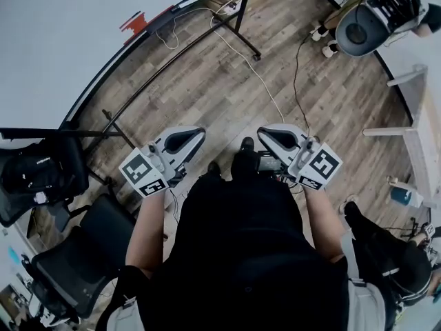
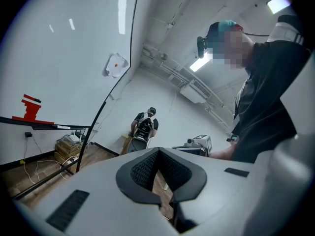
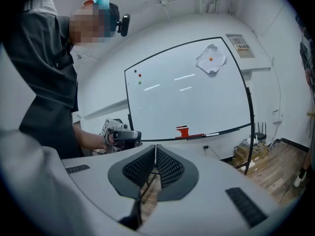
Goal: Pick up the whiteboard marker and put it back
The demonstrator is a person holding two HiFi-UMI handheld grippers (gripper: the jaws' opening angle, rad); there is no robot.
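My left gripper (image 1: 198,132) and my right gripper (image 1: 264,134) both have their grey jaws pressed tip to tip with nothing between them. I hold them side by side close in front of my waist, pointing out over the brown wood-plank floor (image 1: 207,92).

The large white whiteboard (image 3: 187,90) on its black stand is well apart from both tools. The right gripper faces it nearly square on. Along its bottom edge runs a narrow black ledge (image 3: 231,130). On that ledge sit a red blocky holder (image 3: 183,131) and, just beside it, a slim white stick (image 3: 212,134), which I take to be the whiteboard marker, though it is too small to be sure.

So I judge the task is at its very start: the approach, with no pick-up made. Next I need to close in on the ledge, spread one pair of jaws, and set them across the marker's barrel without knocking the red holder.
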